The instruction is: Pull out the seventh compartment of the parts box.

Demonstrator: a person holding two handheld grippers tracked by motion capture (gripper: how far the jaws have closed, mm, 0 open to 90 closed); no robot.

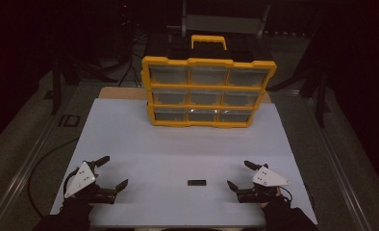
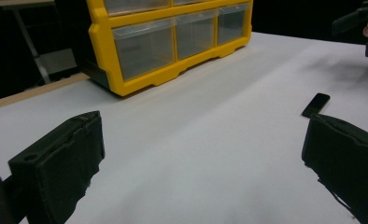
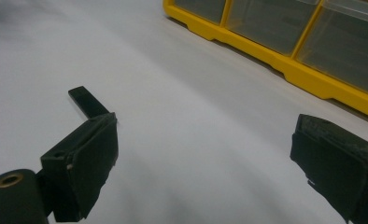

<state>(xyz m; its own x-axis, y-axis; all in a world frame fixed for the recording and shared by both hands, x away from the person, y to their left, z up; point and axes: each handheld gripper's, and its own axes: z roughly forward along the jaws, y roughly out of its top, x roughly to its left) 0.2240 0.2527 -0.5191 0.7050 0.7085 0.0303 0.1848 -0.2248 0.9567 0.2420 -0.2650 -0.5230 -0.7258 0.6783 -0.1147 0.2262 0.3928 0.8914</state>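
A yellow organizer (image 1: 208, 91) with clear drawers and a black handle stands upright at the far middle of the white table (image 1: 144, 139). A small flat black piece (image 1: 196, 183) lies near the front edge, between the two grippers. My left gripper (image 1: 114, 172) rests at the front left, jaws wide open and empty. My right gripper (image 1: 240, 174) rests at the front right, also open and empty. In the left gripper view the organizer (image 2: 173, 42) is ahead and the black piece (image 2: 315, 104) lies to the right. In the right gripper view the black piece (image 3: 88, 101) lies just beyond the left jaw, and the organizer (image 3: 285, 42) is at the upper right.
The surroundings are dark. Black stand legs (image 1: 62, 82) and cables (image 1: 38, 168) are on the floor to the left. A metal frame (image 1: 226, 19) stands behind the organizer. A wooden board edge (image 1: 122, 93) shows under the white sheet at the back.
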